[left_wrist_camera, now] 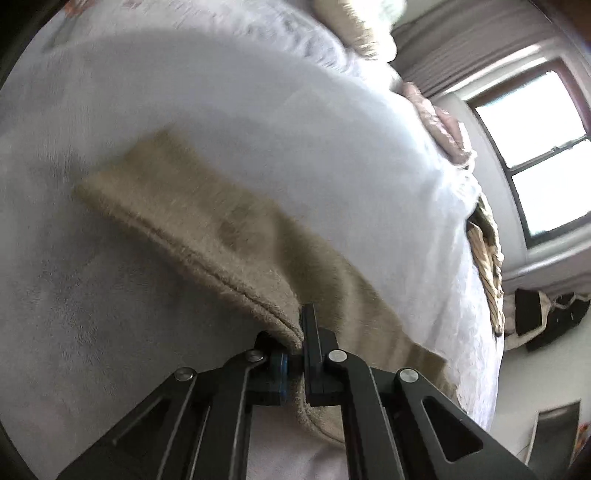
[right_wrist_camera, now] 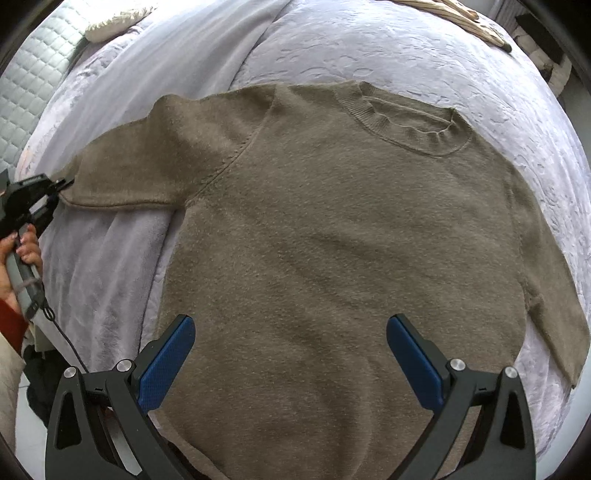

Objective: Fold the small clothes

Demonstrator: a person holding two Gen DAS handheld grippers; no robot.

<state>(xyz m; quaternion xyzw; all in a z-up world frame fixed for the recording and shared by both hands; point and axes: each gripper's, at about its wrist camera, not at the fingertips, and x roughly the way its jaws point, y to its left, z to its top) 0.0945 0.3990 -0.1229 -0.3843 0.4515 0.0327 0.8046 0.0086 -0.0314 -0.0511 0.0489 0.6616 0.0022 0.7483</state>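
A tan knit sweater (right_wrist_camera: 332, 229) lies flat and face up on the bed, collar (right_wrist_camera: 406, 118) toward the far side, both sleeves spread out. My left gripper (left_wrist_camera: 295, 354) is shut on the cuff of the left sleeve (left_wrist_camera: 229, 236); it also shows in the right wrist view (right_wrist_camera: 61, 183) at the end of that sleeve (right_wrist_camera: 147, 162). My right gripper (right_wrist_camera: 291, 354) is wide open and empty, hovering over the sweater's lower body near the hem.
The bed is covered with a pale lavender blanket (right_wrist_camera: 122, 92) and a white textured quilt (right_wrist_camera: 461, 62). A striped cloth (right_wrist_camera: 465, 18) lies at the far edge. Pillows (left_wrist_camera: 439, 125) and a window (left_wrist_camera: 539, 147) show in the left wrist view.
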